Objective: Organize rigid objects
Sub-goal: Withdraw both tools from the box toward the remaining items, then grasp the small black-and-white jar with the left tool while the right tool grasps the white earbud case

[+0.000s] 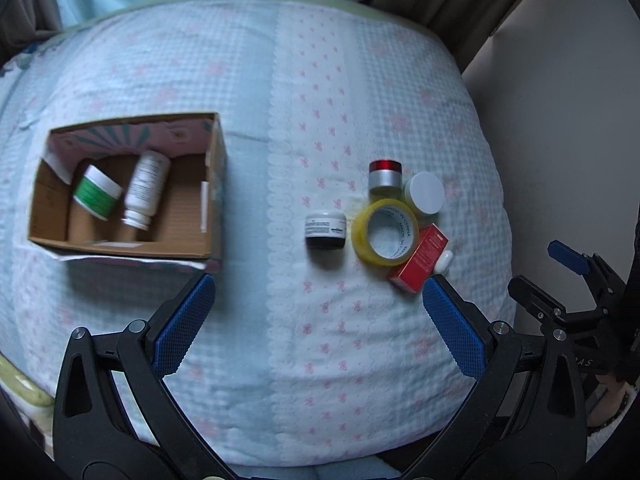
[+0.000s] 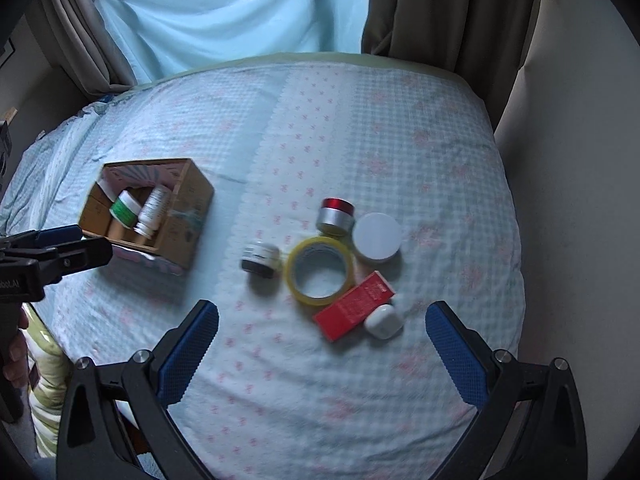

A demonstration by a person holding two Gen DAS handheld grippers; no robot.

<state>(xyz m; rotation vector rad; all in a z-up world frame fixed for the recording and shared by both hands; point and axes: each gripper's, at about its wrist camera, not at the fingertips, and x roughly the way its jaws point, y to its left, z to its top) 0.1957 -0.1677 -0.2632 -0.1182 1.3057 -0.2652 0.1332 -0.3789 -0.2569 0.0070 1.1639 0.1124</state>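
An open cardboard box (image 1: 214, 184) (image 2: 192, 204) lies on the bed at left, holding a green-banded jar (image 1: 97, 191) (image 2: 125, 208) and a white bottle (image 1: 144, 188) (image 2: 152, 210). To the right sits a cluster: a black-and-white jar (image 1: 325, 230) (image 2: 260, 260), a yellow tape roll (image 1: 385, 232) (image 2: 319, 270), a red-lidded silver jar (image 1: 385, 176) (image 2: 336, 216), a white-lidded jar (image 1: 425, 194) (image 2: 377, 237), a red carton (image 1: 418, 258) (image 2: 354, 306) and a small white case (image 1: 444, 262) (image 2: 382, 320). My left gripper (image 1: 318, 294) is open above the bedspread, empty. My right gripper (image 2: 322, 320) is open, the cluster just ahead of it.
The bedspread (image 1: 320, 360) is pale blue check with pink bows. Curtains (image 2: 440, 8) and a wall (image 2: 580, 160) close off the far and right sides. The right gripper (image 1: 568, 258) shows at the left wrist view's right edge; the left gripper (image 2: 56, 246) and a hand (image 2: 14, 348) show at the other's left.
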